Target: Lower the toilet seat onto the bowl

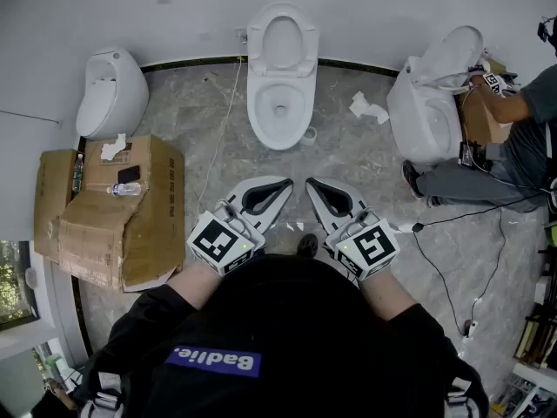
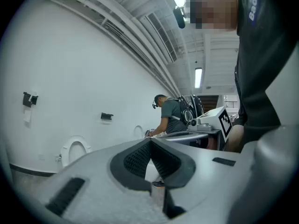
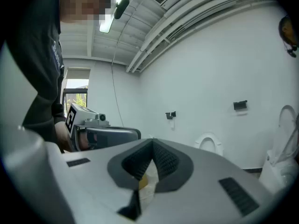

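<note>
- Standing upright against the white wall (image 1: 365, 7), the toilet seat (image 1: 283, 40) is raised clear of the bowl (image 1: 278, 107). It lies straight ahead of the person, in the middle of the head view.
- Both grippers are held low and close to the person's body, well short of the toilet and touching nothing.
- The left gripper (image 1: 277, 188) points forward and slightly inward. Its jaws are closed tip to tip with nothing between them. In the left gripper view the same left gripper (image 2: 149, 141) shows its ribbed pads meeting, and the raised toilet seat (image 2: 74, 149) appears far off at the left.
- The right gripper (image 1: 317, 188) mirrors it, just beside the left one, its jaws likewise closed and empty. In the right gripper view the right gripper (image 3: 152, 141) has its pads together, and the toilet seat (image 3: 209, 143) stands beyond them against the wall.
- A crumpled paper (image 1: 368, 107) lies on the grey marble floor (image 1: 200, 120), to the right of the bowl.
- A cardboard box (image 1: 113, 225) sits at the left, with a phone (image 1: 128, 174) and a bottle (image 1: 124, 189) on top.
- A white wall-hung fixture (image 1: 111, 90) is beyond the box.
- At the right, another person (image 1: 513, 146) crouches beside a second toilet (image 1: 426, 107), and a cable (image 1: 444, 268) trails across the floor.
</note>
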Demonstrator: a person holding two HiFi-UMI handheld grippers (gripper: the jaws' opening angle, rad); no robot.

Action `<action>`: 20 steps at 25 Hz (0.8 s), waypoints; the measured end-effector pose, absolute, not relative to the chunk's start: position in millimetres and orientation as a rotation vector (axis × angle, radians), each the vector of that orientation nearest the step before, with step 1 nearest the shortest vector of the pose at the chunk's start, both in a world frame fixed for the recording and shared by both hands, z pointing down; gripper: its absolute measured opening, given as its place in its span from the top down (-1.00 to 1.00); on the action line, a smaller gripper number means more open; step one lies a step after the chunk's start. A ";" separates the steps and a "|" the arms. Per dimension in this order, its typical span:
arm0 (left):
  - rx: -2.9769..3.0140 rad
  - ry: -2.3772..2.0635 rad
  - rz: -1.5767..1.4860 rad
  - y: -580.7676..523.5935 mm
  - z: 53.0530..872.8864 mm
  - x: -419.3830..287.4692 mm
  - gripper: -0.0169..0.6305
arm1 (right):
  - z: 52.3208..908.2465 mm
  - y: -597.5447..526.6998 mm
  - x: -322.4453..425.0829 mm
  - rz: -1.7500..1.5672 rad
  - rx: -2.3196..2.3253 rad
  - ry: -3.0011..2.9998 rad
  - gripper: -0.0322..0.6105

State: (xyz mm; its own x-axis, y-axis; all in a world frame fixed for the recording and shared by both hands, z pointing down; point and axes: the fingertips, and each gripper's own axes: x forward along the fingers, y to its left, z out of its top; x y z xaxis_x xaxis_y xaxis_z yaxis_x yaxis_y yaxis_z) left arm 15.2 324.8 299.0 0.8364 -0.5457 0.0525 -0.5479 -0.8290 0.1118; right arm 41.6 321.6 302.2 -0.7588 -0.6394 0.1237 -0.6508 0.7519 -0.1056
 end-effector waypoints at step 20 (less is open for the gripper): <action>2.886 -0.881 0.037 325.4 297.1 17.8 0.90 | 305.0 323.6 41.5 0.250 0.999 -2.886 0.82</action>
State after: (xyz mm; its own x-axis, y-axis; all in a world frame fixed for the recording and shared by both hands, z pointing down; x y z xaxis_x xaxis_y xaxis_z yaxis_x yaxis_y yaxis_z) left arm 17.8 325.4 297.1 0.8298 -0.5549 0.0595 -0.5580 -0.8225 0.1106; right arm 41.5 323.6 305.0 -0.7848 -0.6067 0.1262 -0.6194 0.7746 -0.1280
